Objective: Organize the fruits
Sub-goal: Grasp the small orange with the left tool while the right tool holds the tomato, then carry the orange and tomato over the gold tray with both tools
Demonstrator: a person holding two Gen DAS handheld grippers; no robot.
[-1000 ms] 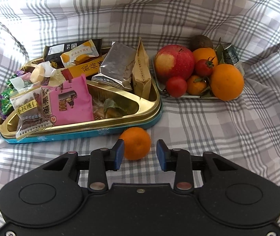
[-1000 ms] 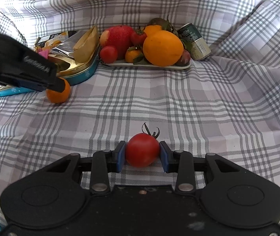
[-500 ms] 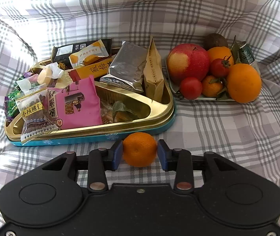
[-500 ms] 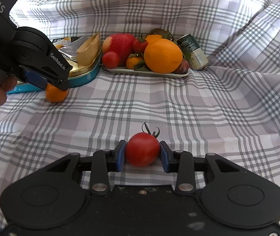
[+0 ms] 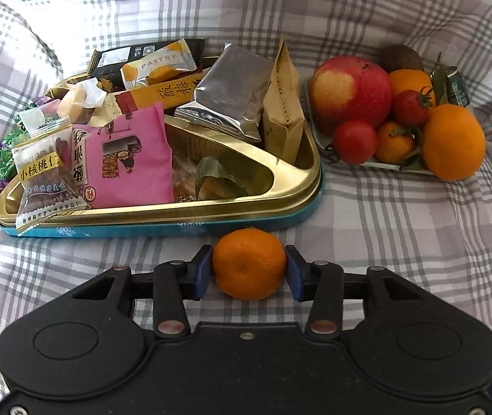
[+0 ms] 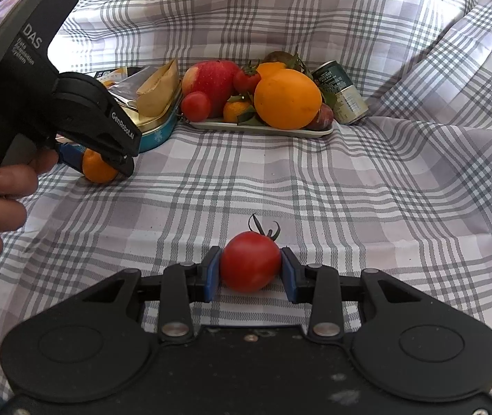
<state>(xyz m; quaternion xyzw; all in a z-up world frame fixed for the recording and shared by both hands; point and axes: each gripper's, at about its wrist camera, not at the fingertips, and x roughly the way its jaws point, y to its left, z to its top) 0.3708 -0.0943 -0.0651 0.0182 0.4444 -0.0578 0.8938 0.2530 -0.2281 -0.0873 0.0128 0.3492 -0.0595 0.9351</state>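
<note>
Now: Both Fruits Between Fingers

Left gripper (image 5: 249, 268): fingers (image 5: 201, 269) opening around small round orange mandarin (image 5: 248, 263), lying on grey plaid cloth (image 5: 401, 228) just beside gold-rimmed teal snack tin (image 5: 294, 192). Right gripper (image 6: 250, 273): pinching small red stemmed tomato (image 6: 250, 265) mid-cloth, well apart from white fruit tray (image 6: 263, 128).

plenty of bare checked cloth (image 6: 315, 186) in the middle, so a gripper could pass from the near edge toward the fruit tray (image 6: 260, 128) with nothing in the way. the left side is tighter: the snack tin (image 5: 163, 221) sits right behind the small mandarin (image 5: 248, 263) and the left gripper (image 5: 247, 269) fills that corner. behind the tray a can (image 6: 341, 91) and the bunched-up cloth block the back and right.
</note>
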